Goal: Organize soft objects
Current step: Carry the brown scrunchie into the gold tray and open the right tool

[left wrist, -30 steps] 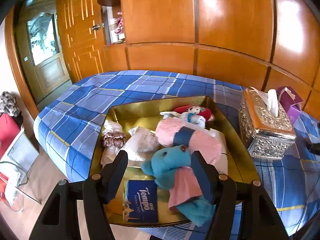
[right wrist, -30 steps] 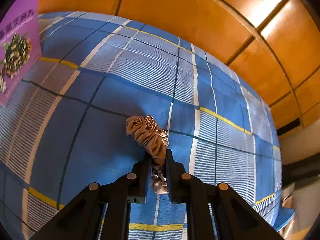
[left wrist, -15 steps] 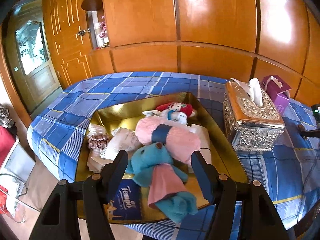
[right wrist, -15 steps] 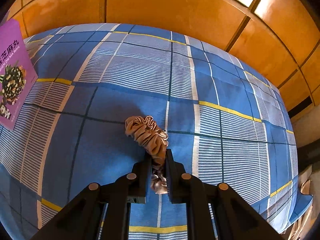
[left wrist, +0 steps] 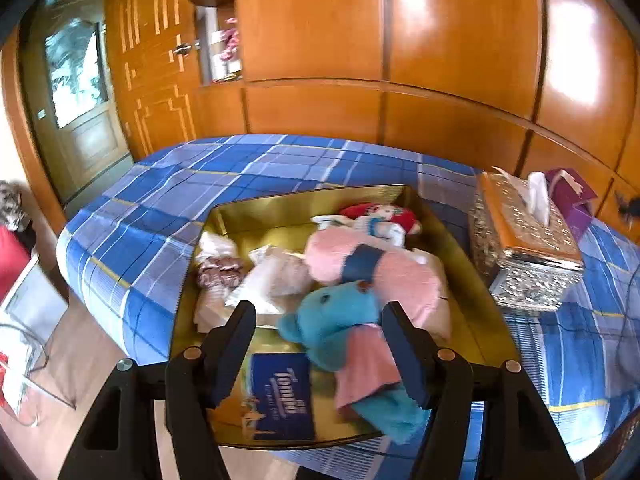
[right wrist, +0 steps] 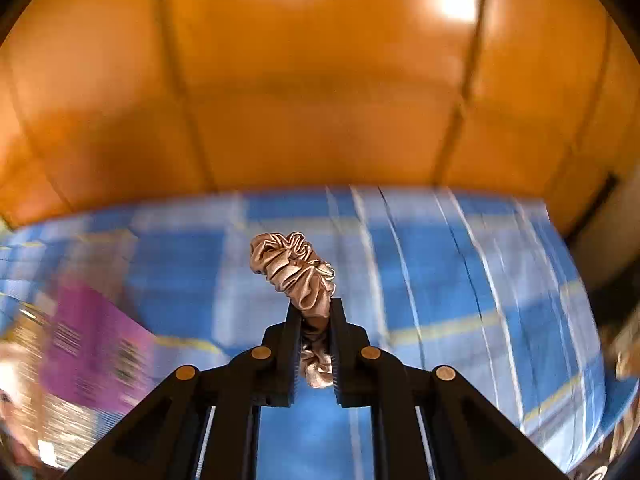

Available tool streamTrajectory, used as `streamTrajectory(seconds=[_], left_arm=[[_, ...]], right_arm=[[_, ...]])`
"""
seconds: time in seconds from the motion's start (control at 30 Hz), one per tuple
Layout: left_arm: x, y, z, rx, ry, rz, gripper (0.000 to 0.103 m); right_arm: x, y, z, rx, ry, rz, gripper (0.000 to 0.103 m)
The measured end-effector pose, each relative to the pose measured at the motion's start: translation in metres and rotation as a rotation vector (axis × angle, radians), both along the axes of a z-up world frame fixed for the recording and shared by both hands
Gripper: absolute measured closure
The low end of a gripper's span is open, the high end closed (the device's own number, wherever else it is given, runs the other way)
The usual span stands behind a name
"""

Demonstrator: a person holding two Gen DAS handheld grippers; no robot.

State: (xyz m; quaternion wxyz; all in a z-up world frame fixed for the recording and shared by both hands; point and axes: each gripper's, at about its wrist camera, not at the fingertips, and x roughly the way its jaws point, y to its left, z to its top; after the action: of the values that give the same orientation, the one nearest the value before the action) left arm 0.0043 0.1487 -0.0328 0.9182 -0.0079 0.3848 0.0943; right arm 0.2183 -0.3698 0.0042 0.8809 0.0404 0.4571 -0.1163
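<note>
Right gripper (right wrist: 315, 312) jaws pinched tight on a tan satin scrunchie (right wrist: 294, 270), which sticks out past the fingertips, lifted clear above the blue plaid bedspread (right wrist: 440, 280); background blurred, a purple box (right wrist: 96, 344) down-left of the scrunchie. Left gripper (left wrist: 320, 320) about half open, nothing between its fingers, hovering over the near edge of the gold tray (left wrist: 280, 208) on the bed. In the tray: teal plush toy (left wrist: 336, 316), pink plush (left wrist: 384, 272) behind it, small doll (left wrist: 380, 218) at the far side, blue tissue pack (left wrist: 280, 396) at the near edge, another scrunchie (left wrist: 220, 272) at left. Silver tissue box (left wrist: 524, 256) just right of the tray.
</note>
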Motion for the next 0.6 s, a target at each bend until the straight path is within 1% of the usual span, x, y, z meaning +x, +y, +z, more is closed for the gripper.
streamTrajectory(seconds=[0.03,0.1,0.13,0.17,0.23,0.27,0.33,0.37,0.4,0.5,0.6], left_arm=[[0.0,0.004,-0.001,-0.003,-0.001,0.01,0.037],[-0.001,0.01,-0.002,-0.013,0.001,0.03,0.037],[-0.001,0.013,-0.003,-0.017,0.001,0.036,0.037],[-0.001,0.015,-0.003,-0.019,-0.001,0.041,0.037],[-0.003,0.019,-0.001,-0.02,-0.011,0.05,0.037],[-0.004,0.021,0.001,-0.019,-0.015,0.054,0.037],[-0.005,0.026,0.003,-0.018,-0.019,0.065,0.037],[-0.007,0.028,0.004,-0.016,-0.02,0.069,0.037],[-0.008,0.031,0.005,-0.011,-0.023,0.077,0.037],[-0.012,0.043,0.008,-0.006,-0.032,0.109,0.037],[-0.015,0.054,0.009,-0.01,-0.043,0.145,0.037]], right_arm=[[0.005,0.014,0.018,0.005,-0.035,0.04,0.092],[0.013,0.06,0.052,0.042,-0.108,0.182,0.092],[0.013,0.08,0.061,0.052,-0.126,0.241,0.092],[0.013,0.111,0.07,0.067,-0.149,0.344,0.092],[0.008,0.169,0.077,0.07,-0.169,0.517,0.091],[0.002,0.208,0.076,0.075,-0.167,0.627,0.091],[-0.008,0.258,0.067,0.103,-0.15,0.752,0.091],[-0.016,0.292,0.057,0.125,-0.131,0.835,0.091],[-0.021,0.316,0.048,0.139,-0.113,0.893,0.091],[-0.041,0.373,0.017,0.188,-0.052,1.015,0.091],[-0.059,0.421,-0.021,0.249,0.036,1.093,0.091]])
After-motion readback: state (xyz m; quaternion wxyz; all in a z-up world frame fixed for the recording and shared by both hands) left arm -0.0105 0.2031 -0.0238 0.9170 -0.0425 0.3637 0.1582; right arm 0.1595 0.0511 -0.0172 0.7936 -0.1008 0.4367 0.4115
